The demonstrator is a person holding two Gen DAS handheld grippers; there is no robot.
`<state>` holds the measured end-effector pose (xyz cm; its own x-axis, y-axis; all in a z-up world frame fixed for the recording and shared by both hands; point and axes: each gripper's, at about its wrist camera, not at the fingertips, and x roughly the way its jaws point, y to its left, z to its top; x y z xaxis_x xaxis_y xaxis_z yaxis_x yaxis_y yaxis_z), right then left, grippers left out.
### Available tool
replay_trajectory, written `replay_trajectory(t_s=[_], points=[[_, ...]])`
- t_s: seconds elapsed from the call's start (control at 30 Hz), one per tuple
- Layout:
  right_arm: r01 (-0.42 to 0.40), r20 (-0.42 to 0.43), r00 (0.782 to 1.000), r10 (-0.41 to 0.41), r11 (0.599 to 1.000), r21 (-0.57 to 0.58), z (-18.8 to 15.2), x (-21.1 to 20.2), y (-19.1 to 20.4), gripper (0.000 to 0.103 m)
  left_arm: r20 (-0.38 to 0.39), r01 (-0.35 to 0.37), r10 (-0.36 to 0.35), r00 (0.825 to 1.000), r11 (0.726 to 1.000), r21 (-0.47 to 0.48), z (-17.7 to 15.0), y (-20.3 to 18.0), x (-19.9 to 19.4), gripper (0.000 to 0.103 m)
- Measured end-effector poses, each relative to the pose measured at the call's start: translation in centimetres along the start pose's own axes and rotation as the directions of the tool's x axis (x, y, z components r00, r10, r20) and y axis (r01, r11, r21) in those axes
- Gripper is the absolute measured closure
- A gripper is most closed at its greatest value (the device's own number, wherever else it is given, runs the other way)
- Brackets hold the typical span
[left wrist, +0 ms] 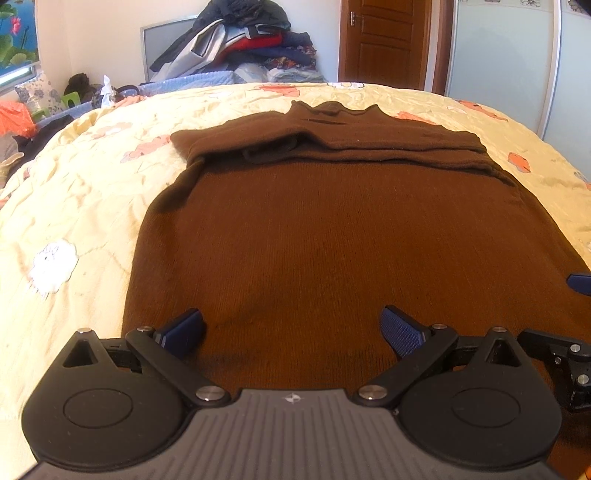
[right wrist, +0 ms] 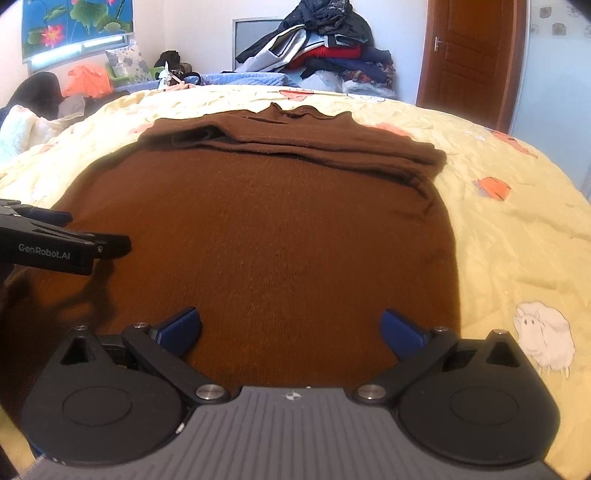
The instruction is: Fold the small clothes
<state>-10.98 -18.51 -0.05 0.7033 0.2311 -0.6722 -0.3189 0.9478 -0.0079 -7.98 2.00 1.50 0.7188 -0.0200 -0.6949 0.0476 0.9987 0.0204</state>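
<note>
A brown knit sweater (left wrist: pixel 325 240) lies flat on the bed, collar at the far end, both sleeves folded across the chest (left wrist: pixel 332 147). It also shows in the right wrist view (right wrist: pixel 258 236). My left gripper (left wrist: pixel 291 332) is open and empty, hovering over the sweater's near hem on its left side. My right gripper (right wrist: pixel 290 332) is open and empty over the hem on its right side. The right gripper's fingertip (left wrist: pixel 580 282) shows at the right edge of the left wrist view. The left gripper's body (right wrist: pixel 55 243) shows at the left of the right wrist view.
The bed has a pale yellow quilt (left wrist: pixel 74 206) with orange and white animal prints. A pile of clothes (left wrist: pixel 251 40) is stacked beyond the far edge. A wooden door (right wrist: pixel 469 51) is at the back right. A poster and clutter (right wrist: pixel 77 26) are at the back left.
</note>
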Motion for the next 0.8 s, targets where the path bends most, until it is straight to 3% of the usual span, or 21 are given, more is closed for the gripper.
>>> replay_trajectory(t_s=[0.13,0.2,0.27,0.33,0.37,0.43,0.5,0.57,0.63,0.7,0.77,0.8], points=[[-0.015,-0.026,1.0,0.015,1.0,-0.009,-0.7,-1.2,-0.2,0.0,-0.031,0.042,-0.041,0.999,0.999,0.026,-1.4,0.4,-1.9,0.0],[-0.058,-0.095,0.994,0.056,0.998,-0.017,-0.7,-2.4,-0.6,0.0,-0.045,0.086,-0.084,0.995,0.995,0.043,-2.5,1.0,-3.4,0.0],[-0.157,-0.149,0.975,0.162,0.987,0.046,-0.6,-4.2,-2.4,0.0,-0.056,0.146,-0.146,0.988,0.989,-0.004,-3.5,2.6,-5.1,0.0],[-0.237,-0.134,0.955,0.266,0.95,0.202,-0.7,-6.5,-5.5,0.0,-0.061,0.196,-0.206,0.977,0.972,-0.129,-4.2,5.3,-6.5,0.0],[-0.255,-0.116,0.948,0.297,0.925,0.282,-0.9,-7.3,-7.1,0.0,-0.054,0.237,-0.254,0.966,0.948,-0.214,-4.5,7.0,-6.9,0.0],[-0.271,-0.068,0.94,0.333,0.855,0.442,-1.3,-8.3,-10.7,0.0,-0.036,0.307,-0.348,0.937,0.868,-0.391,-4.8,10.2,-7.0,0.0],[-0.273,-0.045,0.93,0.364,0.77,0.576,-1.9,-8.0,-13.7,0.0,0.0,0.378,-0.46,0.888,0.728,-0.572,-5.3,13.3,-6.0,0.0],[-0.259,-0.075,0.911,0.406,0.703,0.662,-2.6,-6.5,-15.5,0.0,0.051,0.437,-0.557,0.829,0.589,-0.68,-5.7,15.4,-4.4,0.0],[-0.292,-0.055,0.891,0.451,0.663,0.69,-2.7,-5.7,-16.0,0.0,0.077,0.465,-0.623,0.779,0.49,-0.737,-5.8,16.6,-3.1,0.0],[-0.339,-0.057,0.843,0.535,0.61,0.717,-2.6,-4.8,-15.8,0.0,0.083,0.475,-0.659,0.747,0.442,-0.761,-5.9,17.1,-2.4,0.0],[-0.389,-0.065,0.772,0.632,0.55,0.739,-2.8,-3.9,-14.9,0.0,0.075,0.497,-0.703,0.707,0.418,-0.761,-6.0,17.1,-2.1,0.0],[-0.409,-0.067,0.748,0.661,0.538,0.737,-2.8,-3.6,-14.6,0.0,0.064,0.506,-0.72,0.691,0.418,-0.755,-6.0,16.8,-2.1,0.0]])
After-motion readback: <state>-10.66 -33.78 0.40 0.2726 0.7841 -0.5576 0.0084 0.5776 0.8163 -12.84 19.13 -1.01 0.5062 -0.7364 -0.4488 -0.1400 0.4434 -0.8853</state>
